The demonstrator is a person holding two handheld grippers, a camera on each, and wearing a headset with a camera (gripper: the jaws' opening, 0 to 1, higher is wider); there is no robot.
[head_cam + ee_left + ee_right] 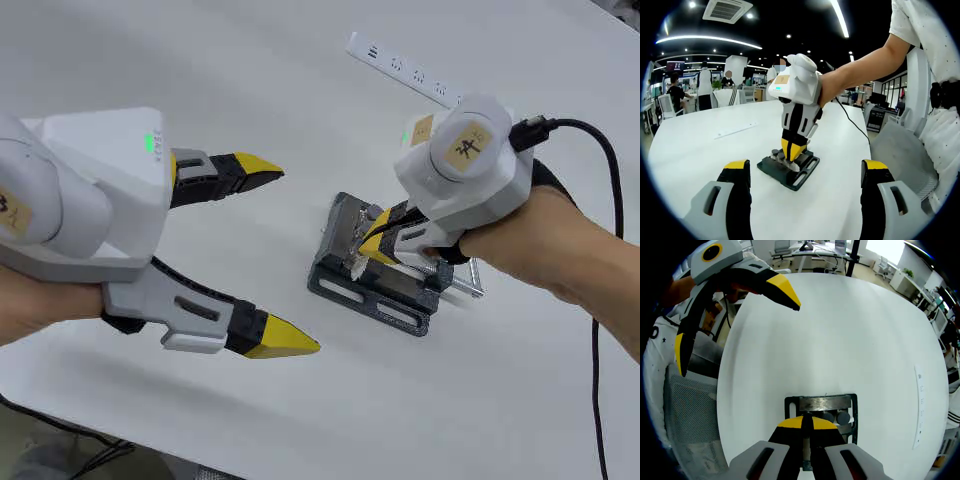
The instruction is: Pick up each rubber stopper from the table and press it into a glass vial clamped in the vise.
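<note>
Two hand-held grippers work over a white table [330, 420]: the left gripper [272, 258] hovers with its yellow-tipped jaws spread wide and nothing between them. The right gripper [376, 243] points down with its jaws drawn together, tips touching, at the top of a dark vise [372, 295]. Whether those tips pinch anything cannot be told. Seen along the right gripper's [807, 421] own jaws, the vise [825, 402] lies directly ahead of the tips. Two grey rubber stoppers [842, 416] sit side by side in its clamp, just to the right of the tips. Seen along the left gripper's jaws, the vise [790, 175] stands ahead of them, between the two open tips and well apart from both, with the right gripper [792, 150] pointing down onto it. A white power strip [400, 62] lies on the table beyond the right gripper's jaws, well apart from the vise, and a black cable [600, 200] runs from that gripper's back
</note>
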